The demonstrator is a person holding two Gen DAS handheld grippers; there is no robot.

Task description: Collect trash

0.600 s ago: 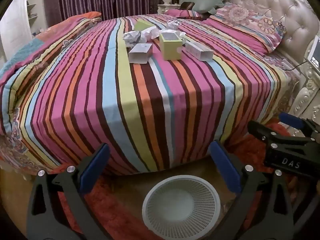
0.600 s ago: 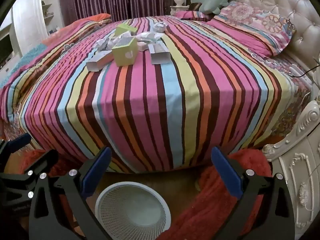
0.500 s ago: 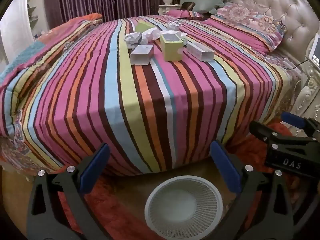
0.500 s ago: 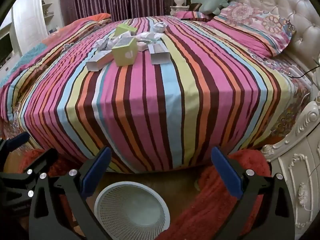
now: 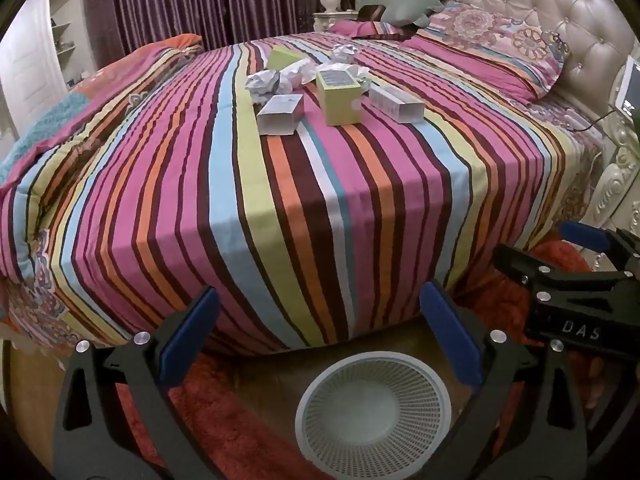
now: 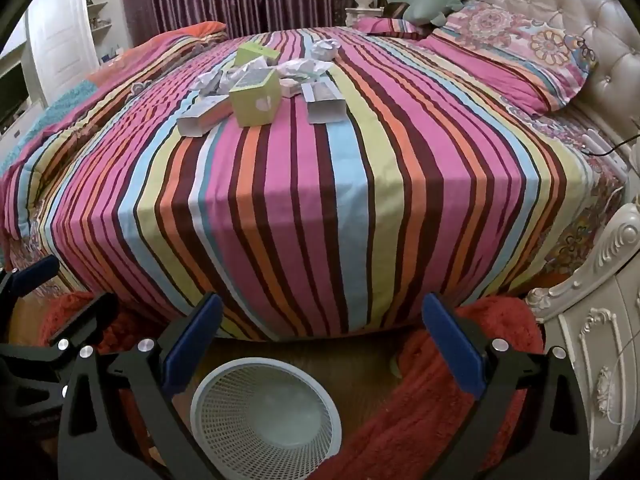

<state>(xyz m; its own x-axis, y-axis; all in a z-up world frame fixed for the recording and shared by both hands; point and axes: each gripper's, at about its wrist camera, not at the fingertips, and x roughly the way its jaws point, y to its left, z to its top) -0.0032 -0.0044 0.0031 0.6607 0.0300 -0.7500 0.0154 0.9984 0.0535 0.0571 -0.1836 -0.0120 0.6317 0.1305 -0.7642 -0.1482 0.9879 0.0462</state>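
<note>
Both tongs empty, spread wide. My left tongs and right tongs sit low in frame, over the white mesh wastebasket on the floor at the foot of the bed.

Trash is clustered in the upper middle of both views, on the striped bedspread, well away from me:
- green carton, upright, centre of the pile
- white box lying just left of it
- long white box lying just right
- crumpled paper balls behind, some touching each other
- second green carton further back

Handling guess: all light. Cartons look like thin card, probably empty, so they'll crush if I squeeze hard; take them across the narrower faces. Paper wads are soft, so pinch through the middle. Soft bedding underneath gives, so don't press down.

Nothing in the basket that I can see.
</note>
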